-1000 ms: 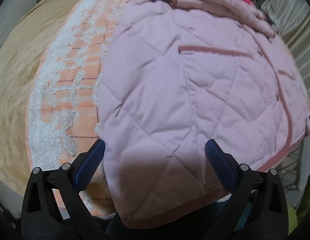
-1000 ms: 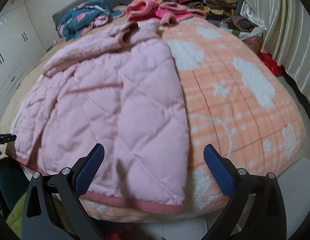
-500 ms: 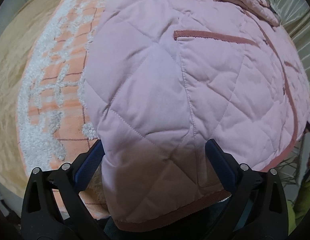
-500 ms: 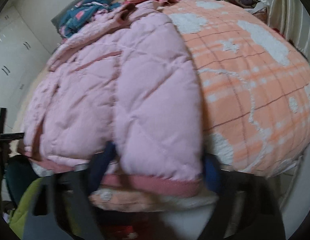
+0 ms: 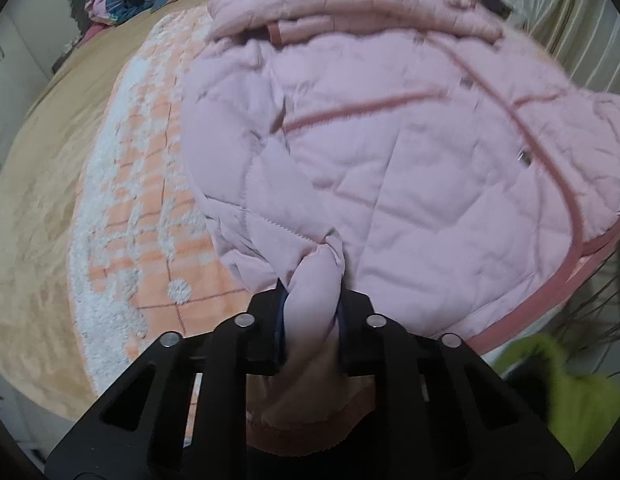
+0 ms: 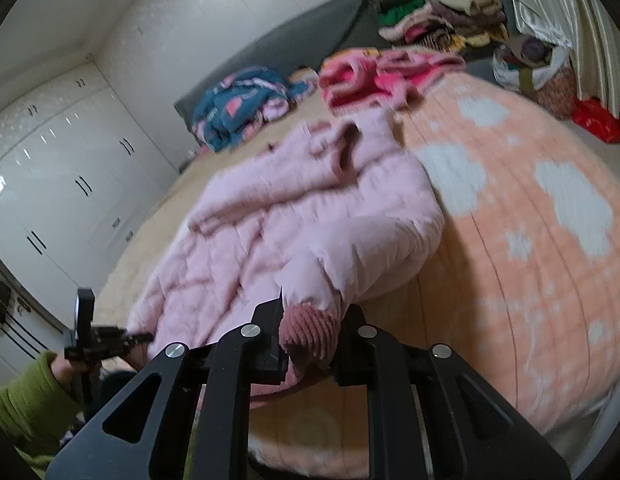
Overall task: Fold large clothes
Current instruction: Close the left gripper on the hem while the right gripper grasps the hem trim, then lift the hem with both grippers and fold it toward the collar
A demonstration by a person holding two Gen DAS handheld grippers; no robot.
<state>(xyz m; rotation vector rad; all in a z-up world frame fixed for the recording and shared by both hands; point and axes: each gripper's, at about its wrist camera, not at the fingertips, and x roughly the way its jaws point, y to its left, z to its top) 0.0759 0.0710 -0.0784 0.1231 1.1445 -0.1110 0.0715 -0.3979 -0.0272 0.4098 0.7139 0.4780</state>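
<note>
A large pink quilted jacket (image 5: pixel 410 168) with darker pink trim lies spread on the bed; it also shows in the right wrist view (image 6: pixel 310 220). My left gripper (image 5: pixel 310 312) is shut on a bunched fold of the jacket's near hem at its left side. My right gripper (image 6: pixel 307 332) is shut on the jacket's near hem at its right corner, with the ribbed dark pink trim (image 6: pixel 307 334) pinched between the jaws and lifted off the bed. The left gripper (image 6: pixel 105 338) shows in the right wrist view, held by a hand in a green sleeve.
An orange blanket (image 6: pixel 530 240) with white clouds covers the bed under the jacket. A blue patterned garment (image 6: pixel 237 104) and red-pink clothes (image 6: pixel 374 72) lie at the far end. A pile of clothes (image 6: pixel 442 16) stands at the back right. White wardrobes (image 6: pixel 49 184) line the left.
Both grippers were open over the jacket's near hem; both have closed on the hem and lifted it, bunching the fabric. The views have tilted up.
</note>
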